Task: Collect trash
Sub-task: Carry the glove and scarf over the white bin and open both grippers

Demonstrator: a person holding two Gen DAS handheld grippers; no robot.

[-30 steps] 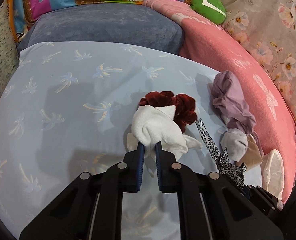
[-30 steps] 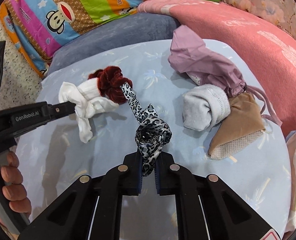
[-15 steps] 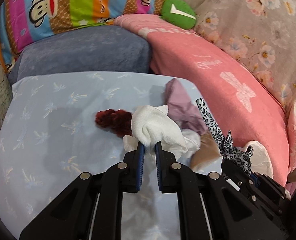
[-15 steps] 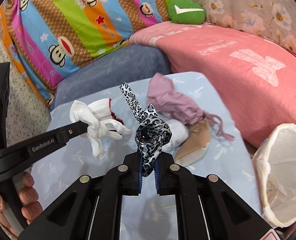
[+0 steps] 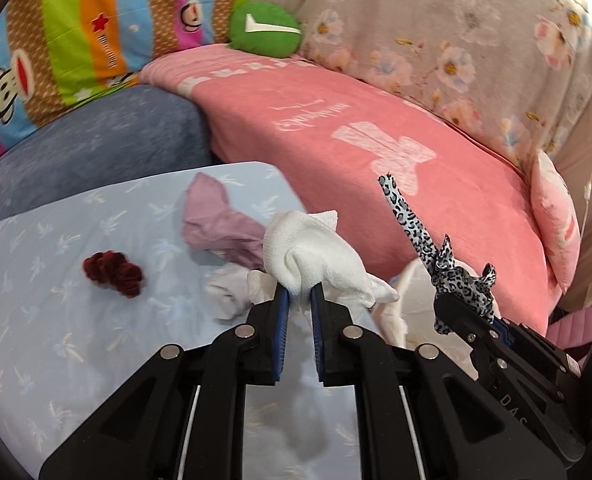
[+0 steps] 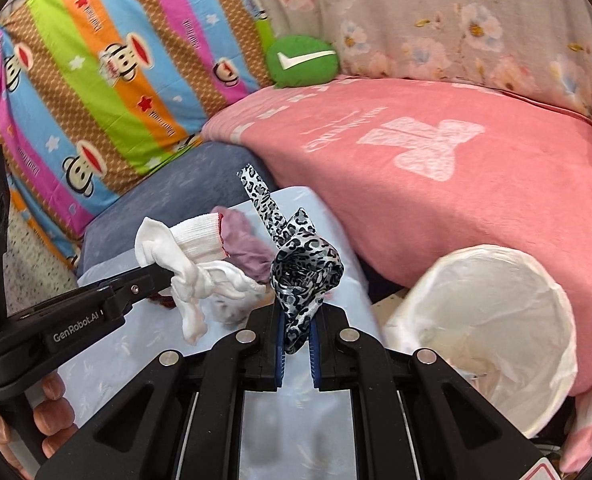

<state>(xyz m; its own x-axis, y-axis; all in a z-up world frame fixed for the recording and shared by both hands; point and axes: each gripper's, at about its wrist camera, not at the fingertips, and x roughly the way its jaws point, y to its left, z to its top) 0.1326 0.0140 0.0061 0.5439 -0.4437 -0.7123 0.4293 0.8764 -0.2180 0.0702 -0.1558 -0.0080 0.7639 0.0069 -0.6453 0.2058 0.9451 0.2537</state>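
My left gripper (image 5: pixel 296 294) is shut on a white glove (image 5: pixel 316 256) and holds it in the air above the right edge of the light blue table (image 5: pixel 76 340). My right gripper (image 6: pixel 296 320) is shut on a leopard-print ribbon (image 6: pixel 304 268), also lifted; it shows in the left wrist view (image 5: pixel 456 276) too. The glove shows in the right wrist view (image 6: pixel 192 248). A white-lined trash bin (image 6: pixel 492 328) stands to the right of the table, below the pink bed. A dark red scrunchie (image 5: pixel 112 272), a purple pouch (image 5: pixel 220 224) and a crumpled white piece (image 5: pixel 228 296) lie on the table.
A pink blanket (image 5: pixel 376 140) covers the bed behind the table. A blue-grey cushion (image 5: pixel 96 148), a striped monkey-print pillow (image 6: pixel 96 80) and a green plush (image 5: pixel 266 28) lie at the back. The person's left hand (image 6: pixel 52 408) shows at lower left.
Both grippers have lifted and swung right with the glove and the ribbon, toward the bin. The scrunchie stays behind on the table.
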